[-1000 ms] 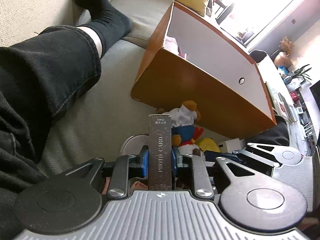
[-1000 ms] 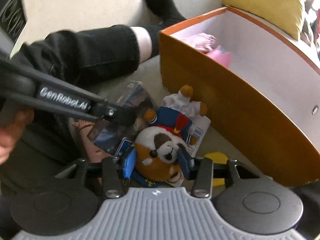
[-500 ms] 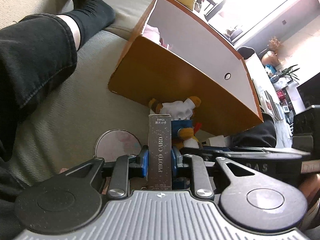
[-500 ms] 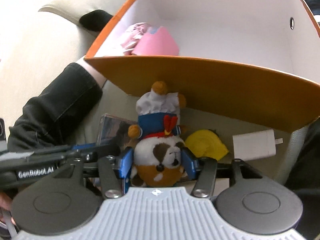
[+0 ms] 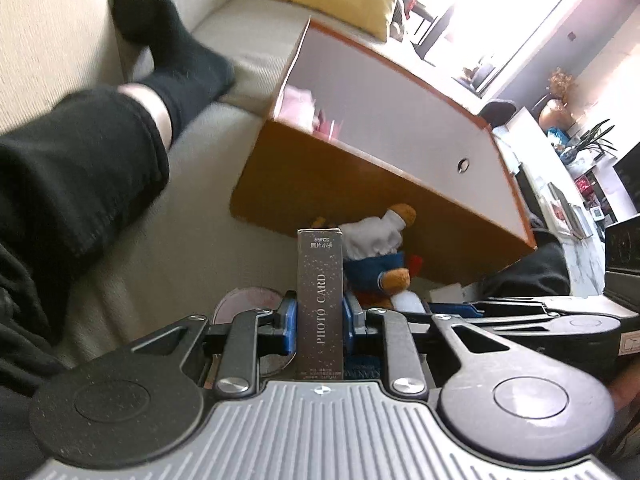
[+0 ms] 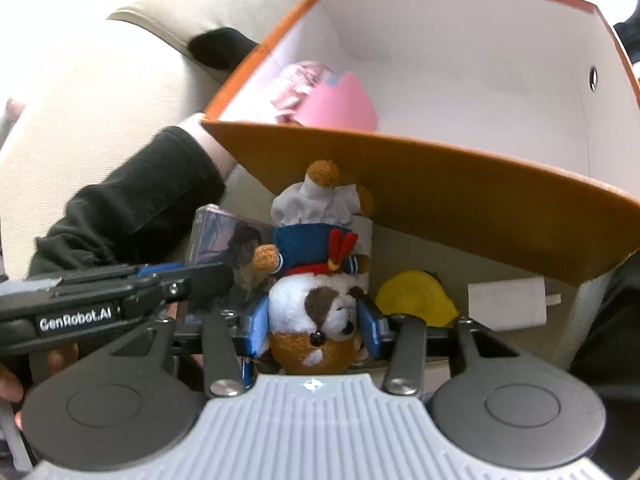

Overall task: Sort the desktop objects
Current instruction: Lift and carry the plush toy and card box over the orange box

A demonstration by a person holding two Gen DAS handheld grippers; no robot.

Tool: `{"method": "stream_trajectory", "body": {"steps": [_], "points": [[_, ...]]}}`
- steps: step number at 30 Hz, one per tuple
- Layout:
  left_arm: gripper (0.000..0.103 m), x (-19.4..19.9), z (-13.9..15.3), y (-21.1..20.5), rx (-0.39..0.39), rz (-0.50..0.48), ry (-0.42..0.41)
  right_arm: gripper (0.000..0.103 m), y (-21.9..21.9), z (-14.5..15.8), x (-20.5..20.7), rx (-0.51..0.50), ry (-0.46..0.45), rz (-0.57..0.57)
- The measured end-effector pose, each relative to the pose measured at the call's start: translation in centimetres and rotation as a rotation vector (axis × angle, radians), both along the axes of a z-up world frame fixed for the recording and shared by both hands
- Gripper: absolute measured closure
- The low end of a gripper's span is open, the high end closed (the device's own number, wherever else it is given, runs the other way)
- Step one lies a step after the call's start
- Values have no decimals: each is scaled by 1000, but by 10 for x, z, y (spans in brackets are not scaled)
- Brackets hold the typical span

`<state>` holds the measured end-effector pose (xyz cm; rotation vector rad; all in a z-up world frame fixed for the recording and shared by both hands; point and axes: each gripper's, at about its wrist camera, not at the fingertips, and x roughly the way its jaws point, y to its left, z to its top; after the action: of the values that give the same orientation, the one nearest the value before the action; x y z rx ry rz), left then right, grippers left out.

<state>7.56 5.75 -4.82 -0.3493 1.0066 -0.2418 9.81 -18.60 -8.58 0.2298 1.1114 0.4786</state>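
My left gripper [image 5: 320, 322] is shut on a dark, upright "PHOTO CARD" box [image 5: 320, 276] over the sofa seat. The orange storage box [image 5: 360, 184], white inside, stands open just beyond it. My right gripper [image 6: 314, 326] has a plush dog [image 6: 316, 312] in a blue and white sailor suit upside down between its blue pads. The jaws are closing and the pads press on both sides of the head. The dog's feet reach the near wall of the orange box [image 6: 440, 188]. The left gripper [image 6: 120, 300] lies to the left in the right wrist view.
Pink items [image 6: 340, 100] lie in the box's left corner. A yellow object [image 6: 416, 300], a white charger [image 6: 506, 304] and a photo packet [image 6: 228, 240] lie on the cushion before it. A round disc [image 5: 248, 300] sits under my left gripper. A person's leg [image 5: 80, 168] stretches along the left.
The right gripper rolled and moved toward the orange box with the dog's head between its pads; the box's inside now shows. The left gripper kept its grip and shifted slightly.
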Motion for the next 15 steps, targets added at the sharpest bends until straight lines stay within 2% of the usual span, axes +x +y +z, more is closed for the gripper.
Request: {"method": "stream_trajectory", "body": {"steps": [8,15], "points": [[78,-2,39,2,-1,9,-103,54,-5,46,-6,46,-147,46],[78,9,76,-5,11,-9,-219,54,-11,84,5,105,-248,23]]}}
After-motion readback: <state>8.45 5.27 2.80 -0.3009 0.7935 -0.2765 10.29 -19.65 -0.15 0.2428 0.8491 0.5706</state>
